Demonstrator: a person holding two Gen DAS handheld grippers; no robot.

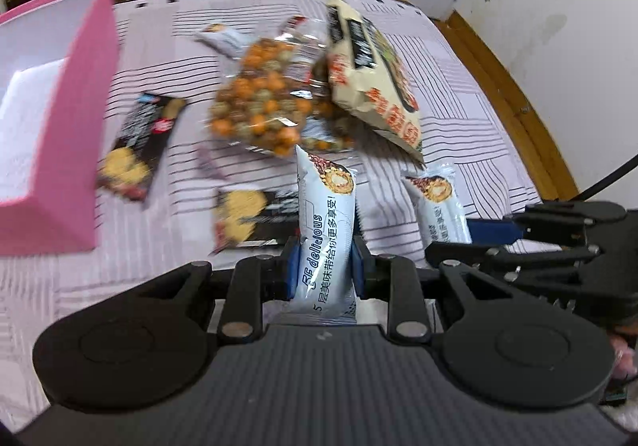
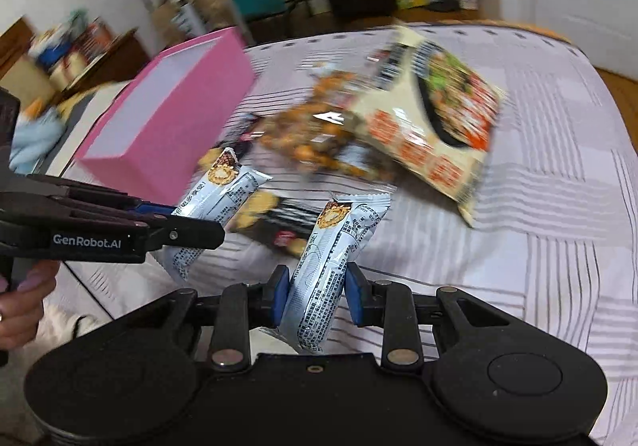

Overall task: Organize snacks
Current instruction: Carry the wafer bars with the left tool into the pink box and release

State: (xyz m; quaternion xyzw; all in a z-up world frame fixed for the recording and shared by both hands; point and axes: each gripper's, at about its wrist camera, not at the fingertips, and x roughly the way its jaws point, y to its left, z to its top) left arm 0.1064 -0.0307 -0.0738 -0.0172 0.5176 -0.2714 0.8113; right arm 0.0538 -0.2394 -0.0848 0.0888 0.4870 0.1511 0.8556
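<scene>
My left gripper (image 1: pixel 323 266) is shut on a white wafer bar (image 1: pixel 325 223) and holds it above the striped bedspread. My right gripper (image 2: pixel 318 296) is shut on a second white wafer bar (image 2: pixel 335 262). Each gripper shows in the other's view: the right one with its bar (image 1: pixel 440 207) at the right, the left one with its bar (image 2: pixel 217 199) at the left. A pink open box (image 1: pixel 75 119) stands to the left, white inside; it also shows in the right wrist view (image 2: pixel 179 115). A clear bag of orange nuts (image 1: pixel 267 99) and a cream snack bag (image 1: pixel 367 75) lie beyond.
Two dark cracker packets (image 1: pixel 139 147) (image 1: pixel 251 219) lie on the bedspread (image 1: pixel 458 119) near the box, and another white bar (image 1: pixel 221 37) lies far back. The bed's wooden edge (image 1: pixel 510 103) runs along the right. Furniture and boxes stand behind the bed.
</scene>
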